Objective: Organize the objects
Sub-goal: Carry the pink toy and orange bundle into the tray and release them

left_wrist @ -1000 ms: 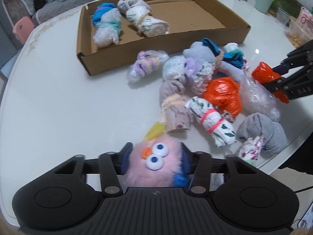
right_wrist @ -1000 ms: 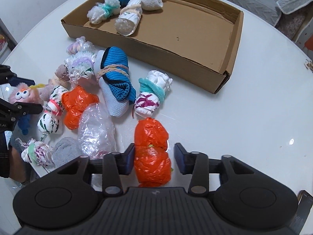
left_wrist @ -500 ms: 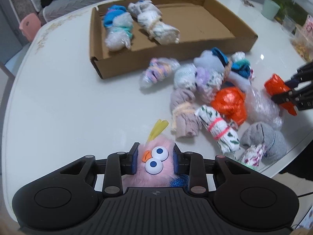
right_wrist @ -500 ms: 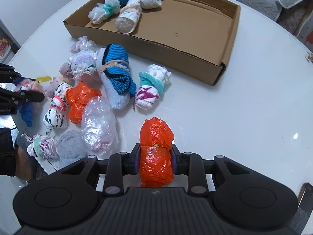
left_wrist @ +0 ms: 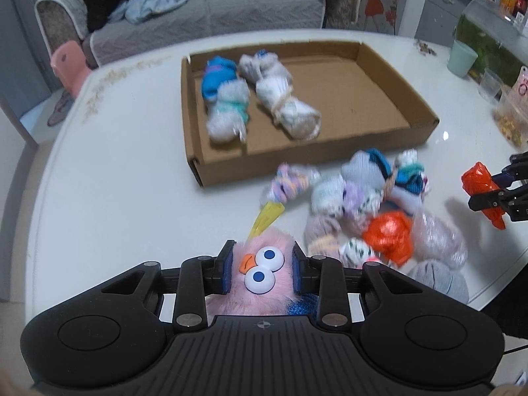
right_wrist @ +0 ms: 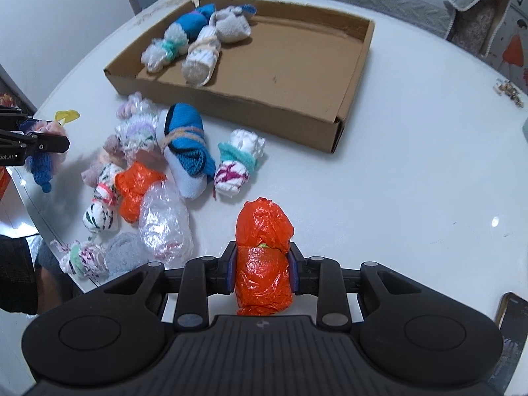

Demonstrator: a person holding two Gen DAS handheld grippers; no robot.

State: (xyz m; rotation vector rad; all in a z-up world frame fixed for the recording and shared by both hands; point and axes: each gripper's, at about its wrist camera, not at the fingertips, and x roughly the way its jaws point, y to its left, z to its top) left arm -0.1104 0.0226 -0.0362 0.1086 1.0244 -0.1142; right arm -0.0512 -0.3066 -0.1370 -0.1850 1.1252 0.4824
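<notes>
In the left wrist view, a pink plush (left_wrist: 260,274) is clamped between the pads of the left gripper (left_wrist: 261,270) at lower centre, a cardboard tray (left_wrist: 379,133) with two bundles is seen at upper centre, and a heap of bundles (left_wrist: 369,211) is spread on the white table (left_wrist: 115,198) at right. In the right wrist view, an orange bundle (right_wrist: 264,264) is pinched by the right gripper (right_wrist: 263,272) at lower centre, with the tray (right_wrist: 274,118) above and the heap (right_wrist: 155,178) at left.

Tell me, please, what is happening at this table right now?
A person is sorting small bundles into a cardboard tray. The left gripper is shut on a pink fuzzy toy; the right gripper is shut on an orange plastic bundle. Three bundles lie in the tray; the others sit piled on the white table.
</notes>
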